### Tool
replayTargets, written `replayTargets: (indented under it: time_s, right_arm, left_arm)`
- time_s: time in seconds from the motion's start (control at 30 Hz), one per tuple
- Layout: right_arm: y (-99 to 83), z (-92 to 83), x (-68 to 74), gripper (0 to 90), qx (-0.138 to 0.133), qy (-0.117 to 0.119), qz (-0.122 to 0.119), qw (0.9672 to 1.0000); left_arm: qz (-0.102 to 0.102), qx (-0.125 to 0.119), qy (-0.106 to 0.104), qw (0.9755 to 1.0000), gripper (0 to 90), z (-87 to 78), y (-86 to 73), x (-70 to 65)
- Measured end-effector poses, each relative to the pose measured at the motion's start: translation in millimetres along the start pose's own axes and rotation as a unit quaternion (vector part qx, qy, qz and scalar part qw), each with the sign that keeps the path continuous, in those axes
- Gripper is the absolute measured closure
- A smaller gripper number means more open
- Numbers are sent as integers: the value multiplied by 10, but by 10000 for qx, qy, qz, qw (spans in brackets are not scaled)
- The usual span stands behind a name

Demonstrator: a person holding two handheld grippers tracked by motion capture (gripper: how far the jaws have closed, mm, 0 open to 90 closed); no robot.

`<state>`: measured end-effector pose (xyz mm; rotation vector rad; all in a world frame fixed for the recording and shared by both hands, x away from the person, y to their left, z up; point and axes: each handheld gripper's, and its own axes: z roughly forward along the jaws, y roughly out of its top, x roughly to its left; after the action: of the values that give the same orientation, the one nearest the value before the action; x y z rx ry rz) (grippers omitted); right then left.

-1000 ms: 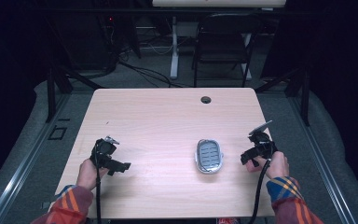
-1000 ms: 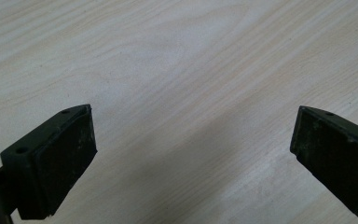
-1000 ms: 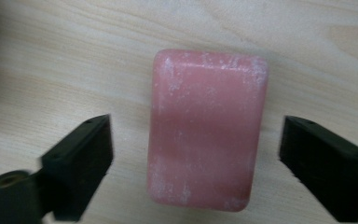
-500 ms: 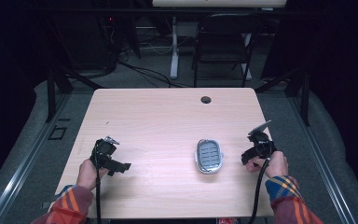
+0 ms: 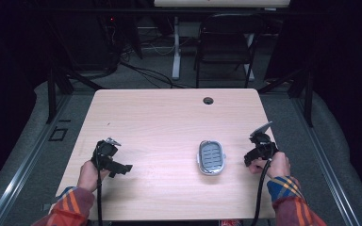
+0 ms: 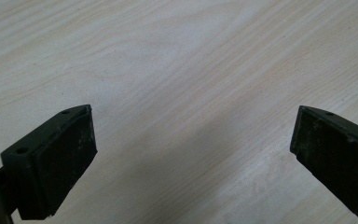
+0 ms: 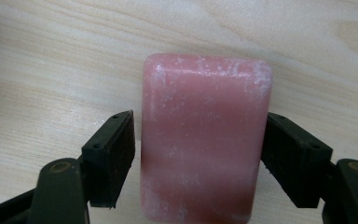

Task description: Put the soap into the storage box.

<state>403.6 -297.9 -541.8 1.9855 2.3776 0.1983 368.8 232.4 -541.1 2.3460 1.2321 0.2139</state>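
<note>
A pink bar of soap (image 7: 205,116) lies on the wooden table (image 5: 169,122) between the jaws of my right gripper (image 7: 198,158). Those jaws have just been closing, and the pads now rest against the bar's two long sides. In the high view my right gripper (image 5: 250,161) sits near the table's right edge and hides the soap. Just left of it lies a grey oval soap dish (image 5: 211,157) with a ridged floor. My left gripper (image 5: 124,168) rests near the front left, and its jaws (image 6: 191,154) stand wide open over bare wood.
A small round cable hole (image 5: 208,100) sits near the table's far edge. Beyond the table stand a dark chair (image 5: 224,44) and a desk leg with cables on the floor. Cables trail from both grippers toward the person.
</note>
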Motion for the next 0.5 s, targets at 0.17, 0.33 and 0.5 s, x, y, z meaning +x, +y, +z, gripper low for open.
replayTargets:
  time_s: [0.17, 0.33, 0.5]
  right_arm:
    - [23, 27, 1, 364, 118, -126, -76, 9998]
    - [39, 36, 9, 366, 157, -143, -107, 9997]
    - [40, 35, 7, 366, 194, -90, -61, 9998]
  left_arm:
    - [26, 12, 5, 10000, 2, 3, 1, -1]
    - [56, 7, 11, 10000, 2, -4, 0, -4]
    - [29, 25, 4, 10000, 2, 3, -3, 2]
